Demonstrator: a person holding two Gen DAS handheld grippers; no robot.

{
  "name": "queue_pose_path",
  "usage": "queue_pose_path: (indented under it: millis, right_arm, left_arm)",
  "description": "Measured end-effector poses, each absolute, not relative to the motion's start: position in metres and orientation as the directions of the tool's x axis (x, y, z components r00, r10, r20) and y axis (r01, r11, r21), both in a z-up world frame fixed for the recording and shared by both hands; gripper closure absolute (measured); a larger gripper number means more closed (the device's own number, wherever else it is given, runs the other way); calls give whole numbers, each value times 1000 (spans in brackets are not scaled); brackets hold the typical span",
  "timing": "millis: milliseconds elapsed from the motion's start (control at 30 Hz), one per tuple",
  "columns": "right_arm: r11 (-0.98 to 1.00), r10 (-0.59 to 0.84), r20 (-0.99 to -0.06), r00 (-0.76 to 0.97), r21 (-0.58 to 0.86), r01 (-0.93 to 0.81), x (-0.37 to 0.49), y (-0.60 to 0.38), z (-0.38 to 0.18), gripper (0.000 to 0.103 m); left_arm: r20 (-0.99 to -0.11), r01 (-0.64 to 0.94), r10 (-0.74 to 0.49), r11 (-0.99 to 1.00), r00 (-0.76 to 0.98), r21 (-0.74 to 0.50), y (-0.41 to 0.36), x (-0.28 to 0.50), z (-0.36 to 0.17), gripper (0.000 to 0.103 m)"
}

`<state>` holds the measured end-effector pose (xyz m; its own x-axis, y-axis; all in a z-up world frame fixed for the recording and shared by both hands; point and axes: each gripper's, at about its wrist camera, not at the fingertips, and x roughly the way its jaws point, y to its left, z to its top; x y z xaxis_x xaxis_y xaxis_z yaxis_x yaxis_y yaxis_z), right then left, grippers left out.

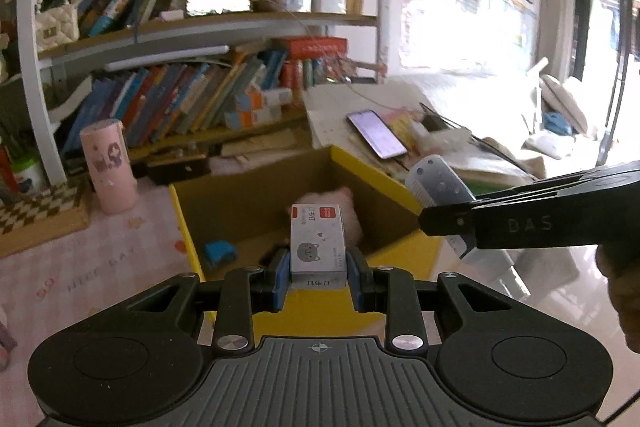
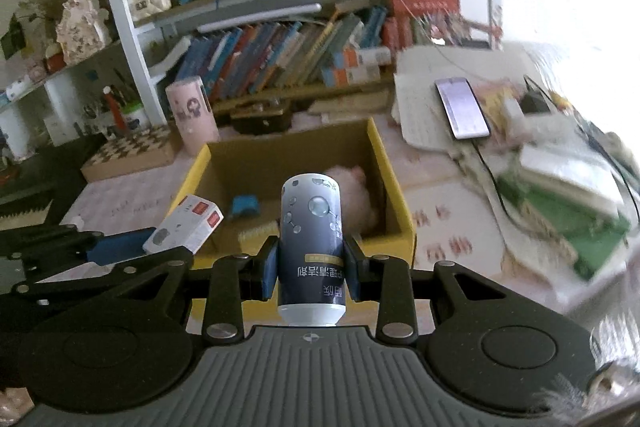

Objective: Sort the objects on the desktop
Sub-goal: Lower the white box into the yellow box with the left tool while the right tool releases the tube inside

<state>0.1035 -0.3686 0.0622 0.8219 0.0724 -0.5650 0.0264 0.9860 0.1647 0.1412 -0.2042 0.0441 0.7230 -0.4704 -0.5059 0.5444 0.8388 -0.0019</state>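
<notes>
With a blue toy and what looks like a pink plush already in the yellow-rimmed cardboard box [image 2: 394, 187], the left gripper [image 1: 318, 277] clamps a small grey staple carton [image 1: 318, 245] and the right gripper [image 2: 311, 269] a dark-blue cylindrical bottle [image 2: 312, 227], both undelivered.

A white-framed bookshelf [image 1: 192, 27] crammed with leaning books stands behind the bench [image 1: 80, 267] with its pink mat, while strong daylight floods from windows [image 1: 600, 47] onto the poster-covered wall [image 1: 440, 7].
</notes>
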Motion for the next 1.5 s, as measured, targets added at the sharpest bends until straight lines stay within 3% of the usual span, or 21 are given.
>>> queue_pose_path:
  millis: [267, 767, 1267, 1500]
  right_arm:
    - [993, 111, -561, 820, 93, -71, 162, -375, 66, 73]
    - [969, 228, -699, 678, 95, -229, 278, -359, 31, 73]
    - [945, 255, -834, 489, 107, -309, 344, -335, -12, 73]
    - [941, 273, -854, 444, 140, -308, 357, -334, -22, 72]
  left_arm:
    - [-568, 448, -336, 892, 752, 65, -225, 192, 26, 75]
    - [-643, 382, -157, 896, 750, 227, -239, 240, -5, 75]
    - [-674, 406, -131, 874, 727, 268, -247, 247, -15, 74]
    - [-599, 373, -151, 889, 786, 265, -242, 237, -4, 73]
